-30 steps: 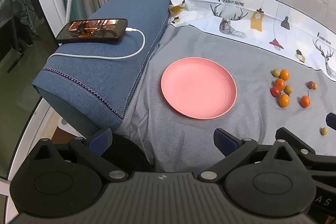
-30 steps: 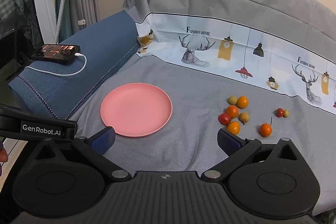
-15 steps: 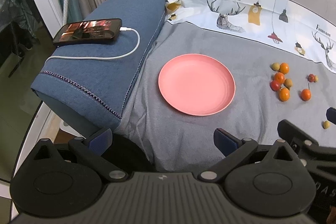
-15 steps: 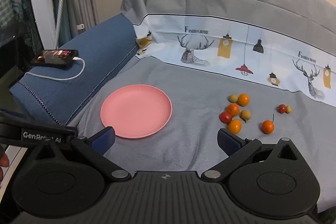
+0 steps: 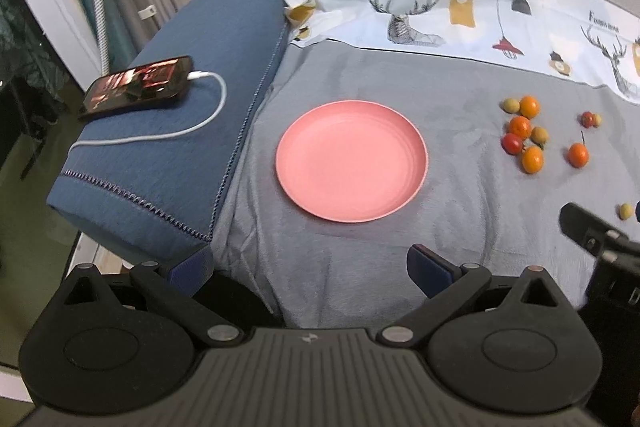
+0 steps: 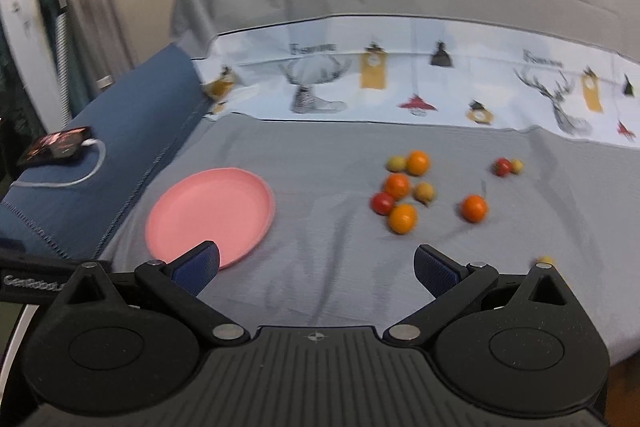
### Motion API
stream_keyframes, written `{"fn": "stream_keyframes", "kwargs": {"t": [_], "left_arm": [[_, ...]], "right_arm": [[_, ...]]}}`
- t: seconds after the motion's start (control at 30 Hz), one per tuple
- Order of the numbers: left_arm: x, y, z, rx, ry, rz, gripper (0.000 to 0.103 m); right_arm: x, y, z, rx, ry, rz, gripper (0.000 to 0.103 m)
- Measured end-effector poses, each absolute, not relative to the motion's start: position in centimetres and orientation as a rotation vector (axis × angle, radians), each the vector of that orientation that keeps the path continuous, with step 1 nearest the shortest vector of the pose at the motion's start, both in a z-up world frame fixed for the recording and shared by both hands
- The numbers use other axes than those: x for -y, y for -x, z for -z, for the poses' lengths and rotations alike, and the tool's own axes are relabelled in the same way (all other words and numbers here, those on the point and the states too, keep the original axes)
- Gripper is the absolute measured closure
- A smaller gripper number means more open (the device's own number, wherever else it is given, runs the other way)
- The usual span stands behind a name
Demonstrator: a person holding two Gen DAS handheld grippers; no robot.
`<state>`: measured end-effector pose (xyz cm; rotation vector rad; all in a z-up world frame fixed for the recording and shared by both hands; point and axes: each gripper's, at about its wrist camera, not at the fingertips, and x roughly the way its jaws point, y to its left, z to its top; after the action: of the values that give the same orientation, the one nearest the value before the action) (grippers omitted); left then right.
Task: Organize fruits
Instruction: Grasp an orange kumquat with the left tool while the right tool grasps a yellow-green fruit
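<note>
Small round fruits [image 6: 404, 193] lie loose on a grey sheet [image 6: 328, 163] spread over what looks like a sofa seat, well apart from the empty pink plate [image 6: 208, 213] at the left where, by the look of it, they are meant to be gathered. None has reached the plate yet.

The risks are plain: the fruits are smooth, round and packed touching one another in the main cluster, so fingers coming down on one could nudge its neighbours and send them rolling across the soft, creased cloth, perhaps off the near edge, where one yellowish fruit [image 5: 625, 211] already sits alone. A hard squeeze could also burst the red, tomato-like one [image 6: 382, 203]. The right wrist view is smeared by motion, which suggests a fast approach that would make a clean pick harder.

The right gripper [image 6: 316, 267] has its blue-padded fingers [image 6: 434, 269] spread wide apart, holding and touching nothing, short of the cluster. The left gripper [image 5: 310, 267] is likewise spread wide and empty, near the plate's near side. A phone [image 5: 138, 85] on its white cable [image 5: 200, 123] rests on the blue armrest [image 5: 160, 155] at far left, clear of the work.
</note>
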<state>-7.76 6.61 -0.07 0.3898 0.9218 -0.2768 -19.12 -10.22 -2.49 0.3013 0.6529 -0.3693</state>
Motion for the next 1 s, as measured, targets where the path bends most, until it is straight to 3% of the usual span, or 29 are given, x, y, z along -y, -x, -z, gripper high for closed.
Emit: {"fn": "stream_keyframes", "kwargs": {"t": [0.53, 1.0], "left_arm": [[3.1, 7.4, 3.6, -0.997, -0.484, 0.420, 0.000], [19.5, 0.8, 12.4, -1.132, -0.424, 0.644, 0.000]], "right_arm": [[20.9, 22.9, 8.0, -0.663, -0.309, 0.675, 0.001], [35.4, 20.2, 18.5, -0.944, -0.626, 0.794, 0.001]]}}
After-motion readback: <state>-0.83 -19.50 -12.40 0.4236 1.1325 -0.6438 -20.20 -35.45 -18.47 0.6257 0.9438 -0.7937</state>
